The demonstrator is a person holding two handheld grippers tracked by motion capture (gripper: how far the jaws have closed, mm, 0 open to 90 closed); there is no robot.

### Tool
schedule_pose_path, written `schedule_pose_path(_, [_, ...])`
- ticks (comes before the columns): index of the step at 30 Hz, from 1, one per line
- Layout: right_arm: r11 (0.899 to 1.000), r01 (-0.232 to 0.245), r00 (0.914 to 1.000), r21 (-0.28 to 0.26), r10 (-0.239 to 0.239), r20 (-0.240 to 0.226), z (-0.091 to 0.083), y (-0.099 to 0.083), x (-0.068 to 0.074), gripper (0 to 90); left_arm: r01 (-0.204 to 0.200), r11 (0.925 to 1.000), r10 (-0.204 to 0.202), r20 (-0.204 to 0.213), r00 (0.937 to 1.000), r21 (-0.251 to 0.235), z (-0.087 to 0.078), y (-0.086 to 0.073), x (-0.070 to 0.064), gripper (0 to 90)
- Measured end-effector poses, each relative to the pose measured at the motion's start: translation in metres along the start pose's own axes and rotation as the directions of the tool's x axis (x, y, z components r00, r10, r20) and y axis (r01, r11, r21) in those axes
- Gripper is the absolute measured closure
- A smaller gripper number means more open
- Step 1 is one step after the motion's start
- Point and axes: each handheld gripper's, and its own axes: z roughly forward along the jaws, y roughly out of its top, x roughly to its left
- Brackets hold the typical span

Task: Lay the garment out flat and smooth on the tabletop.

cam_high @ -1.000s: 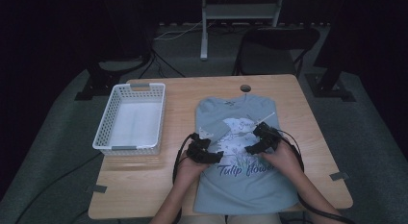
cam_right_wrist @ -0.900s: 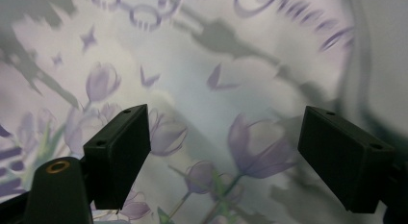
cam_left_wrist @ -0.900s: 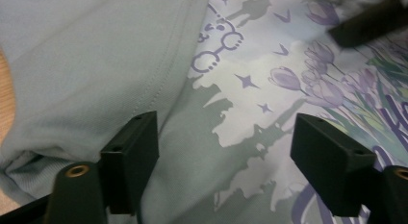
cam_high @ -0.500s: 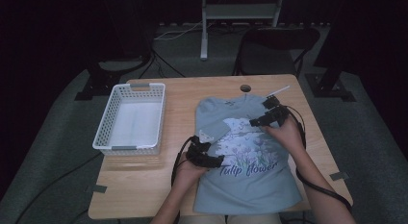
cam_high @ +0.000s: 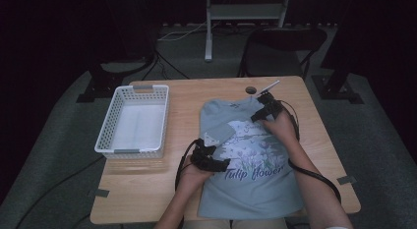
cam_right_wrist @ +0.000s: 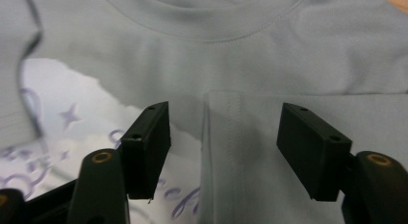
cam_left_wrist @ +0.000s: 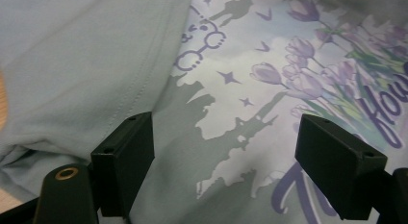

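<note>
On the right half of the wooden table, near its front edge: a light blue cotton T-shirt with a purple tulip print, face up, both sleeves already folded in over the chest. Left gripper low over the print, jaws wide apart, holding nothing. Right gripper near the collar, straddling the folded sleeve's hem, equally wide, empty. Probably left: folding the body, then moving it to the empty white plastic basket at the left edge.

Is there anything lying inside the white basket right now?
No. In the high view the white basket left of the T-shirt shows just its bare bottom.
</note>
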Motion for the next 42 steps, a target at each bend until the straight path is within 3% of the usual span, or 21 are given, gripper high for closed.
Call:
schedule_pose_path(3, [1.000, 0.002, 1.0000, 0.018, -0.002, 0.008, 0.009, 0.000, 0.000, 39.9, -0.005, 1.0000, 0.005, 0.000, 1.0000, 0.001, 0.000, 0.000, 0.001, 22.7])
schedule_pose_path(10, [0.999, 0.025, 0.9962, 0.024, -0.027, 0.082, 0.015, -0.001, 0.003, 56.3, 0.004, 1.0000, -0.004, 0.000, 1.0000, 0.006, 0.000, -0.004, 0.004, 22.7])
schedule_pose_path(18, [1.000, 0.005, 0.9967, 0.002, -0.006, 0.081, 0.010, -0.001, -0.004, 81.6, 0.000, 1.0000, 0.000, 0.002, 1.0000, 0.005, 0.000, -0.005, 0.003, 22.7])
schedule_pose_path(20, [1.000, 0.007, 0.9969, -0.006, -0.006, 0.078, 0.007, -0.002, -0.005, 82.6, 0.003, 1.0000, -0.003, 0.002, 1.0000, 0.005, -0.001, -0.005, 0.004, 22.7])
schedule_pose_path(22, [1.000, 0.005, 0.9945, -0.015, -0.004, 0.105, 0.003, -0.002, -0.007, 83.5, 0.005, 1.0000, -0.005, 0.001, 1.0000, 0.005, -0.001, -0.006, 0.005, 22.7])
schedule_pose_path(31, [0.996, -0.055, 0.9915, -0.073, 0.063, 0.114, -0.025, -0.013, -0.031, 84.6, 0.011, 0.9999, -0.011, 0.001, 0.9999, -0.004, -0.002, -0.005, 0.005, 22.7])
schedule_pose_path(42, [0.976, -0.168, 0.9749, -0.141, 0.186, 0.123, -0.051, -0.045, -0.069, 84.5, 0.008, 0.9999, -0.008, 0.009, 0.9999, 0.008, 0.003, -0.005, 0.001, 22.7])
